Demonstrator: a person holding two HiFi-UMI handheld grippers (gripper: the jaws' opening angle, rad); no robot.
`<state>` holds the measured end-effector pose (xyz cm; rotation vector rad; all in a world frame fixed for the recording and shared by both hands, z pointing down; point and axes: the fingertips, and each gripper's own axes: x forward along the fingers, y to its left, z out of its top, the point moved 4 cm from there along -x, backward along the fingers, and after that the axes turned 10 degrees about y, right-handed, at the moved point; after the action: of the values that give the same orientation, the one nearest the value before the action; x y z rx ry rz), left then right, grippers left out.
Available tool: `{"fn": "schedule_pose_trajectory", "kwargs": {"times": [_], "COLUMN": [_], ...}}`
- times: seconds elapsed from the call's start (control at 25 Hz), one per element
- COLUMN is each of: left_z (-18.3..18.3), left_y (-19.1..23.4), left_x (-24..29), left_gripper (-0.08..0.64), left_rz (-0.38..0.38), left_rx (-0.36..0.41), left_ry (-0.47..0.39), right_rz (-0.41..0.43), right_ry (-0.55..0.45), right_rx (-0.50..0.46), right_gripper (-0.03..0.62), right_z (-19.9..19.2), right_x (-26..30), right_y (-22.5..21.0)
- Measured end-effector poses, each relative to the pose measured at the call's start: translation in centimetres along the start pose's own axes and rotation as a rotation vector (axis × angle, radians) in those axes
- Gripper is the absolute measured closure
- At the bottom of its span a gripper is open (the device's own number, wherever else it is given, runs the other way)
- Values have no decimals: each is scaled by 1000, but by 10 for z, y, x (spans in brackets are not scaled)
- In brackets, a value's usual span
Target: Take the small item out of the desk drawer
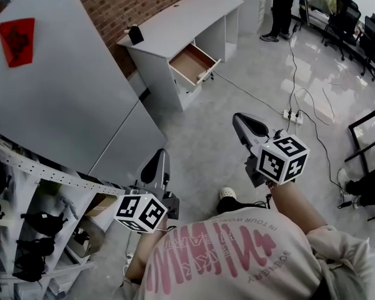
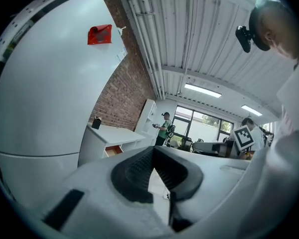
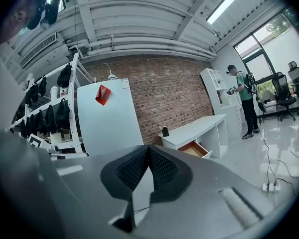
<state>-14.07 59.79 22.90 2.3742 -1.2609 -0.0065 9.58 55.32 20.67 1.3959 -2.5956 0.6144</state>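
A white desk (image 1: 181,19) stands against the brick wall, some way ahead of me. Its top drawer (image 1: 192,64) is pulled out, showing a brown wooden bottom; I can make out no small item inside it from here. A small black object (image 1: 135,34) sits on the desktop's left end. My left gripper (image 1: 157,159) and right gripper (image 1: 238,119) are held out over the floor, both shut and holding nothing. The desk (image 2: 115,133) and open drawer (image 2: 113,151) are beyond the shut left gripper (image 2: 153,150). The drawer (image 3: 195,149) is right of the shut right gripper (image 3: 148,148).
A large grey panel (image 1: 62,86) with a red tag (image 1: 16,40) leans at the left, above a white rack (image 1: 31,230) of black gear. A power strip (image 1: 292,115) and cables lie on the floor. A person in green (image 1: 282,5) stands beyond the desk, near office chairs (image 1: 350,24).
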Motion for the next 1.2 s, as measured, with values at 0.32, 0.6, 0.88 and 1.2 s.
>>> {"fn": "schedule_pose_trajectory", "kwargs": {"times": [0.32, 0.6, 0.88, 1.2], "left_z": [37, 50, 37, 31], "left_y": [10, 10, 13, 15], "left_x": [71, 132, 178, 211], "left_gripper": [560, 563, 560, 558], "left_rz": [55, 44, 59, 40], "left_rx": [12, -30, -13, -13], "left_ry": [-86, -126, -61, -9], "right_rz": [42, 50, 54, 55], "right_ry": [-14, -23, 36, 54], "right_rx": [-41, -74, -61, 10], "right_gripper": [584, 584, 584, 584], "right_z": [49, 80, 74, 64], "right_x": [46, 69, 89, 102], "right_y": [-60, -112, -149, -179]}}
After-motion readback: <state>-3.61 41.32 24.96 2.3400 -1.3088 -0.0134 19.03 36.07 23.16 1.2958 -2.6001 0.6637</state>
